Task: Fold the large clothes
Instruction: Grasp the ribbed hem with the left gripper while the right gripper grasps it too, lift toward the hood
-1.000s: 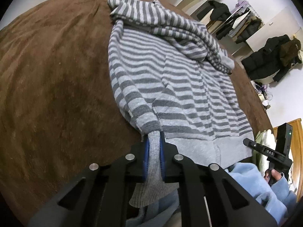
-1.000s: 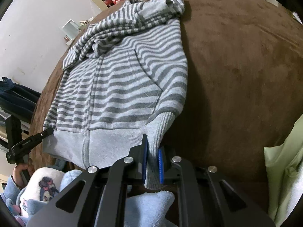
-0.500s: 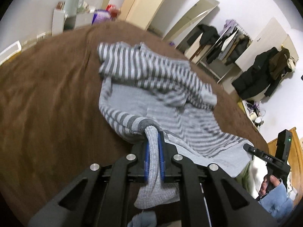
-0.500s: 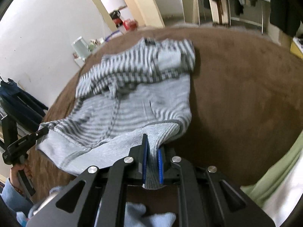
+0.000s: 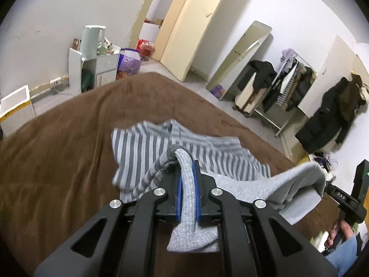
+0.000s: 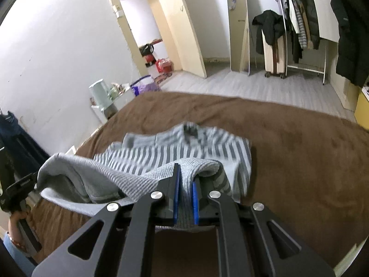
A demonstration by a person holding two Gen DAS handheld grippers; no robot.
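Observation:
A grey striped hoodie lies on the brown blanket of a bed, its ribbed grey hem lifted off the blanket. My left gripper is shut on the hem's left corner, which hangs through the blue pads. My right gripper is shut on the hem's right corner. The hem band spans between the two grippers above the striped upper half, which still rests on the blanket. Each view shows the other gripper at its edge, held by a hand.
The brown blanket stretches wide on both sides of the hoodie. Beyond the bed stand a small white cabinet, a leaning mirror, a clothes rack with coats and a pale door.
Both grippers have risen and moved toward the hoodie's top, carrying the hem up and over the body. The lower half has left the blanket; the views now tilt up to show the room.

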